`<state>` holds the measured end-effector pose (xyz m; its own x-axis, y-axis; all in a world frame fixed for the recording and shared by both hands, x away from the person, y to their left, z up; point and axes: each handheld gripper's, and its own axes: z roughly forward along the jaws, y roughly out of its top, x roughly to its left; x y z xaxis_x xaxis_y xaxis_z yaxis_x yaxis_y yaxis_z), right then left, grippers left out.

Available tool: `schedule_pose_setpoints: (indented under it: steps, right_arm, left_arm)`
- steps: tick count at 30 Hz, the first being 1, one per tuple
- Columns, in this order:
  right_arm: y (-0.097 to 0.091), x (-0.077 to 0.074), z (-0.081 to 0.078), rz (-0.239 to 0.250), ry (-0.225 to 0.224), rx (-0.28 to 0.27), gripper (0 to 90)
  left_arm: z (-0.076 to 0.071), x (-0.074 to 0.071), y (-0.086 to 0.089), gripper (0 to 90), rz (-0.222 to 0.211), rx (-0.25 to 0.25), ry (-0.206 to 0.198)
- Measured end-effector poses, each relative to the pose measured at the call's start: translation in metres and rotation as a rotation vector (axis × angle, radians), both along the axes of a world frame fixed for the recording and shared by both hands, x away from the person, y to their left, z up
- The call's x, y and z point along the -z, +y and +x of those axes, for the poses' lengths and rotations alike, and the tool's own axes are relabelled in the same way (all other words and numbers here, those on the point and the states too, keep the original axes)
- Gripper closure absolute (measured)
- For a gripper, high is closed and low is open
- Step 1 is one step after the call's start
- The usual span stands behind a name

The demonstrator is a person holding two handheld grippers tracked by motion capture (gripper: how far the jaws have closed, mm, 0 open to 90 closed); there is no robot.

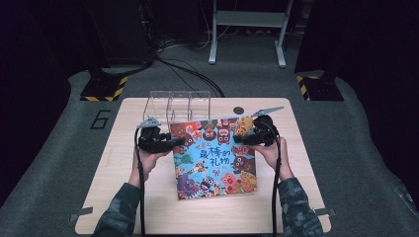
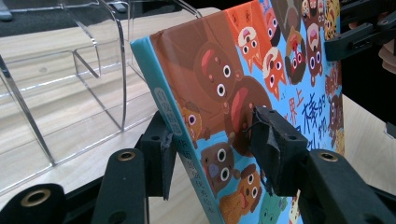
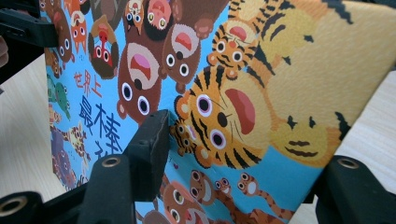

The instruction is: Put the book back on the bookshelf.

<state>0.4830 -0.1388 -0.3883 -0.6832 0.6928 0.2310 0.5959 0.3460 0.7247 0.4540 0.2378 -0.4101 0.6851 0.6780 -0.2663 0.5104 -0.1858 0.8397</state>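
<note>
Both tongs clamp book [image 1: 214, 157], title "最棒的礼物".

One picture book [image 1: 215, 158] is sitting on one wooden table [image 1: 123, 197]. One clear plastic rack [image 1: 179, 106] is standing behind the book, and it is showing three slots. Two black grippers are showing, a left gripper [image 1: 175, 143] and a right gripper [image 1: 239, 140]. Two hands are holding them, a left hand [image 1: 148, 159] and a right hand [image 1: 272, 154]. Two yellow and black striped stand feet [image 1: 104, 89] are resting on the floor.
</note>
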Motion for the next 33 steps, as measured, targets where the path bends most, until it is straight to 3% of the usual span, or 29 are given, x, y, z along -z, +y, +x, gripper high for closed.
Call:
schedule_pose_setpoints:
  steps: [9,15,27,29,33]
  right_arm:
    - [0.003,-0.009,-0.001,-0.018,-0.037,-0.008,42.4]
    - [0.006,-0.015,-0.003,-0.017,-0.103,-0.016,42.5]
    - [0.008,-0.024,-0.006,-0.023,-0.119,-0.008,42.7]
    - [0.009,-0.027,-0.006,-0.024,-0.143,-0.005,42.7]
    - [0.009,-0.028,-0.006,-0.028,-0.165,-0.015,42.7]
  left_arm:
    - [-0.002,-0.011,0.003,53.5,0.038,0.006,-0.043]
    - [-0.004,-0.022,0.005,55.5,0.059,0.000,-0.071]
    - [-0.002,-0.034,0.008,58.9,0.052,0.005,-0.089]
    - [-0.002,-0.038,0.008,59.5,0.063,0.007,-0.117]
    - [-0.002,-0.040,0.008,59.7,0.069,0.011,-0.121]
